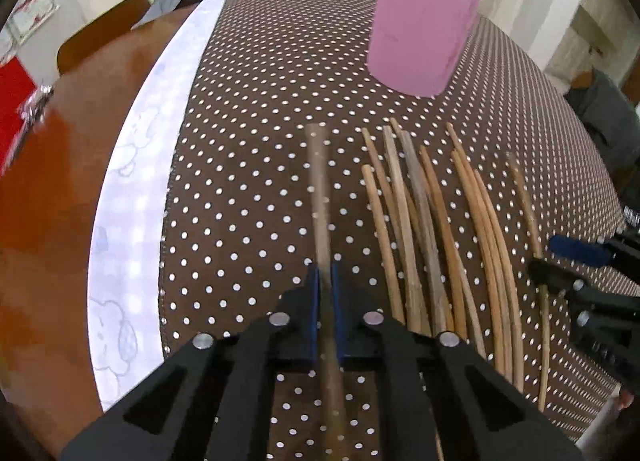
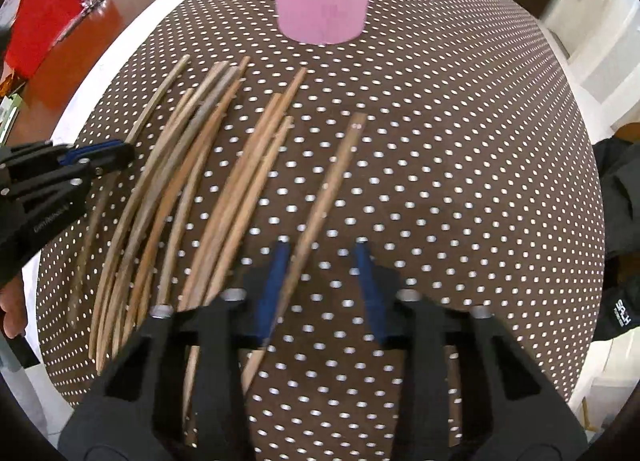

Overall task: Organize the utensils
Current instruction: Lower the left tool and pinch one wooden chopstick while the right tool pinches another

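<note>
Dotted cloth (image 1: 248, 149) over the table. Pink cup (image 1: 420, 29) upright at far side. Loose chopsticks (image 1: 432, 229) fanned between my tongs. Left gripper (image 1: 325, 281) clamped on one stick (image 1: 320, 197). Right gripper (image 2: 322, 261) part-open, straddling another stick (image 2: 320, 213), pads not pressing. Picking step; next: finish the right pinch, lift, carry both to cup.

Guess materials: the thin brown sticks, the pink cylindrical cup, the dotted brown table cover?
Thin brown sticks: look like bare wood or bamboo, matte, uneven tan to grey tones.
Pink cylindrical cup: smooth, opaque, uniform pink with a pale rim; plastic or glazed ceramic, cannot tell which.
Dotted brown table cover: probably printed fabric or vinyl, flat, no glare.
</note>
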### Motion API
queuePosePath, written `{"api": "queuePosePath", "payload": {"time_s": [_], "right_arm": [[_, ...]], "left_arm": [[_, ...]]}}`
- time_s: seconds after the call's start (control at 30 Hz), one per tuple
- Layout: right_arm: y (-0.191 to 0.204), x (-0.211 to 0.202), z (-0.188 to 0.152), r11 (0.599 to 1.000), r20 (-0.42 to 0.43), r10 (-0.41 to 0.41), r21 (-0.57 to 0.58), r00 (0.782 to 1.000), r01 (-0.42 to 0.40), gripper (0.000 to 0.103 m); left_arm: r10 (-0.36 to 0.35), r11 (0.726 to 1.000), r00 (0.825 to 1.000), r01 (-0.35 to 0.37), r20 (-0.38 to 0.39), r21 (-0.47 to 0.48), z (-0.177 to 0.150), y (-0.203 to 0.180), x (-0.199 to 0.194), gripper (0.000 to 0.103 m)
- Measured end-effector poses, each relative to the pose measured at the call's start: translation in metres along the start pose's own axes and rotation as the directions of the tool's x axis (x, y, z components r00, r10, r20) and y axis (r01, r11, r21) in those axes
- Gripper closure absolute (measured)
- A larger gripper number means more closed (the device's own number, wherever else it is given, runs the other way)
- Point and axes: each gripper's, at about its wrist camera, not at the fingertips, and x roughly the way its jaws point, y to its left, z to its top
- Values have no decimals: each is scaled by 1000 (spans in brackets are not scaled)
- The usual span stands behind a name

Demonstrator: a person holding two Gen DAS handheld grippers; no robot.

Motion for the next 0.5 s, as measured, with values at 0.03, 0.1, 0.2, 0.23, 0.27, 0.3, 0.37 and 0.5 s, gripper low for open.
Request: {"api": "queuePosePath", "payload": {"time_s": [0.03, 0.1, 0.2, 0.23, 0.27, 0.3, 0.37, 0.5], "right_arm": [[-6, 1, 2, 1000, -7, 9, 9, 1000, -9, 85], [-20, 3, 4, 998, -13, 44, 35, 999, -43, 89], [-35, 7, 5, 995, -2, 82, 62, 997, -82, 94], [-40, 8, 5, 992, 6, 99, 72, 995, -99, 97], [-47, 5, 1, 990, 13, 112, 79, 994, -113, 97], [-54, 3, -2, 989, 24, 122, 84, 992, -124, 97], [-66, 1, -4, 984, 58, 145, 97, 988, -150, 97], [-79, -21, -14, 976, 150, 182, 93, 972, -197, 97]], "left_arm": [[-5, 1000, 1000, 5, 5, -12, 0, 1, 0, 97], [-9, 1000, 1000, 10, 16, -28, 0, 2, 0, 97], [-33, 998, 999, 35, 39, -61, -3, 6, -5, 97], [-35, 997, 998, 38, 55, -64, -3, 7, -8, 97], [-38, 997, 997, 43, 73, -63, -4, 7, -12, 97], [-43, 997, 995, 49, 95, -61, -3, 7, -17, 97], [-56, 996, 990, 64, 131, -61, -1, 6, -26, 97], [-96, 992, 960, 115, 263, -54, 8, 0, -55, 97]]}}
